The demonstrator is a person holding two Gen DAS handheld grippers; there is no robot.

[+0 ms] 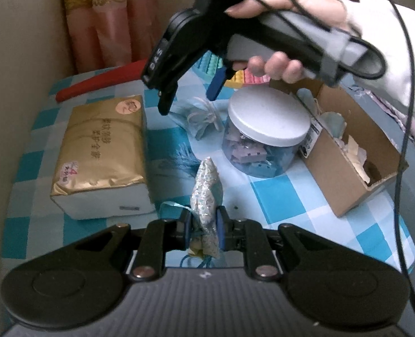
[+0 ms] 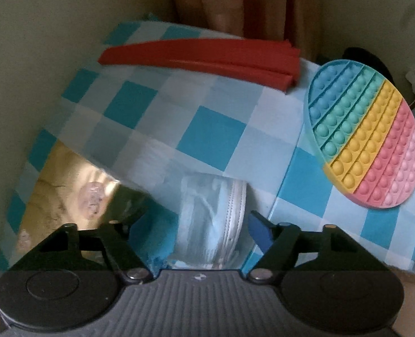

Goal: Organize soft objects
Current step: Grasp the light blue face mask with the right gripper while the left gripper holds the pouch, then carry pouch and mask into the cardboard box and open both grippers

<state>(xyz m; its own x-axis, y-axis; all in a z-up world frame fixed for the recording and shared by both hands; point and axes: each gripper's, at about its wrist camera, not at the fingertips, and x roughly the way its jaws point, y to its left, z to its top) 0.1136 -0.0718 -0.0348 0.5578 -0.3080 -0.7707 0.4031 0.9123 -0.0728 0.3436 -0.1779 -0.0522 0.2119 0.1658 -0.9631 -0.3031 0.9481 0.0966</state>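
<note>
My left gripper (image 1: 203, 224) is shut on a small glittery fabric pouch (image 1: 206, 193) with blue ribbon, held upright above the checked cloth. My right gripper (image 1: 189, 95) is open and hangs over a pale blue organza pouch (image 1: 200, 119) lying on the cloth behind the jar. In the right wrist view the open right gripper (image 2: 199, 224) stands just above that pale pouch (image 2: 210, 224), one blue pad (image 2: 260, 231) showing; the left finger is hidden in blur.
A gold tissue pack (image 1: 100, 154) lies at left, a clear jar with white lid (image 1: 266, 129) in the middle, an open cardboard box (image 1: 348, 151) at right. A red strip bundle (image 2: 202, 59) and a rainbow pop toy (image 2: 367, 137) lie at the back.
</note>
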